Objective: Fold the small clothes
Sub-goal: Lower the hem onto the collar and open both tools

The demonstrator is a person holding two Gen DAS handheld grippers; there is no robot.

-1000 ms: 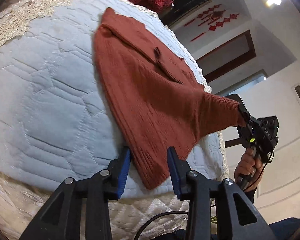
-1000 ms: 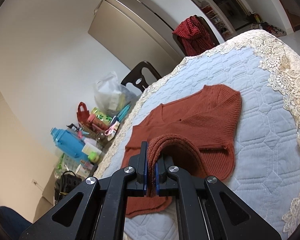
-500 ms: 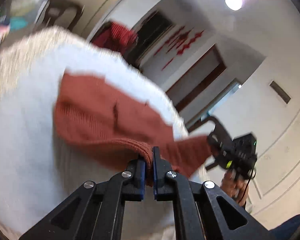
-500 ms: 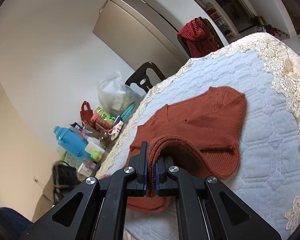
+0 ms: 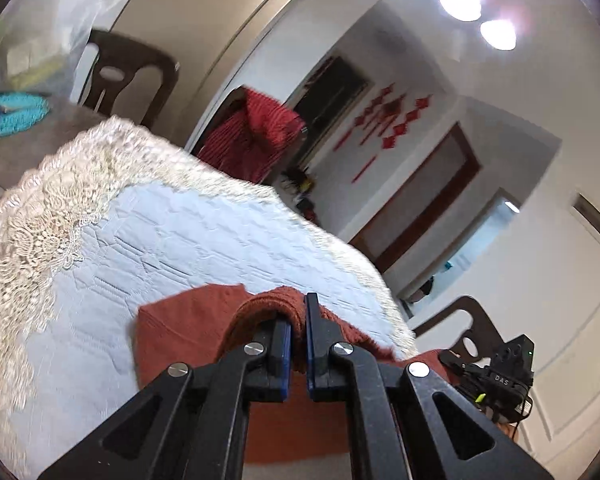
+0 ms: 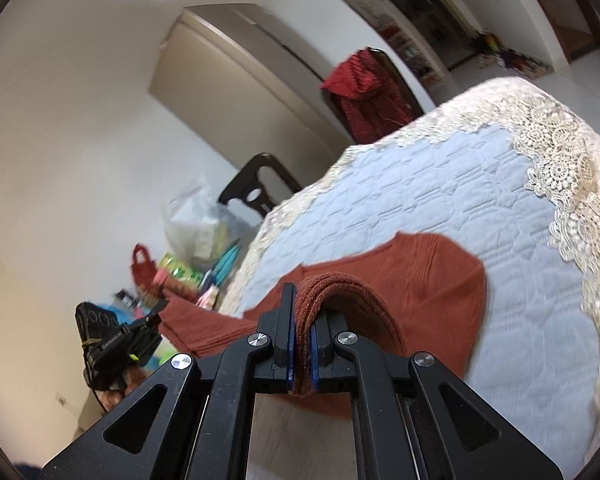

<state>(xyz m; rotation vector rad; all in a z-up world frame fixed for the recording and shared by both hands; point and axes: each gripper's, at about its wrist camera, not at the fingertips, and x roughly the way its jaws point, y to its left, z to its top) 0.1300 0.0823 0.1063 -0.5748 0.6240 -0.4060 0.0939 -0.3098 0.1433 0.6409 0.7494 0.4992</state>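
A rust-red knitted sweater (image 5: 168, 344) (image 6: 432, 284) lies partly on the quilted light-blue table cover (image 5: 172, 248) (image 6: 420, 184). My left gripper (image 5: 298, 320) is shut on a bunched edge of the sweater and holds it lifted above the cover. My right gripper (image 6: 303, 308) is shut on another folded edge of the same sweater. The cloth hangs stretched between the two grippers off the table's near side. The right gripper's body (image 5: 500, 376) shows low at the right of the left wrist view. The left gripper's body (image 6: 116, 340) shows at the left of the right wrist view.
The cover has a cream lace border (image 5: 40, 216) (image 6: 564, 176). Dark chairs (image 5: 128, 76) (image 6: 260, 188) stand at the far side, one draped with a red garment (image 5: 256, 132) (image 6: 360, 92). Bags and clutter (image 6: 192, 248) sit beside the table.
My left gripper closed on the sweater's near edge and lifted it up and away. My right gripper, still shut on its edge, shifted sideways, so the sweater slid toward the table's near side.
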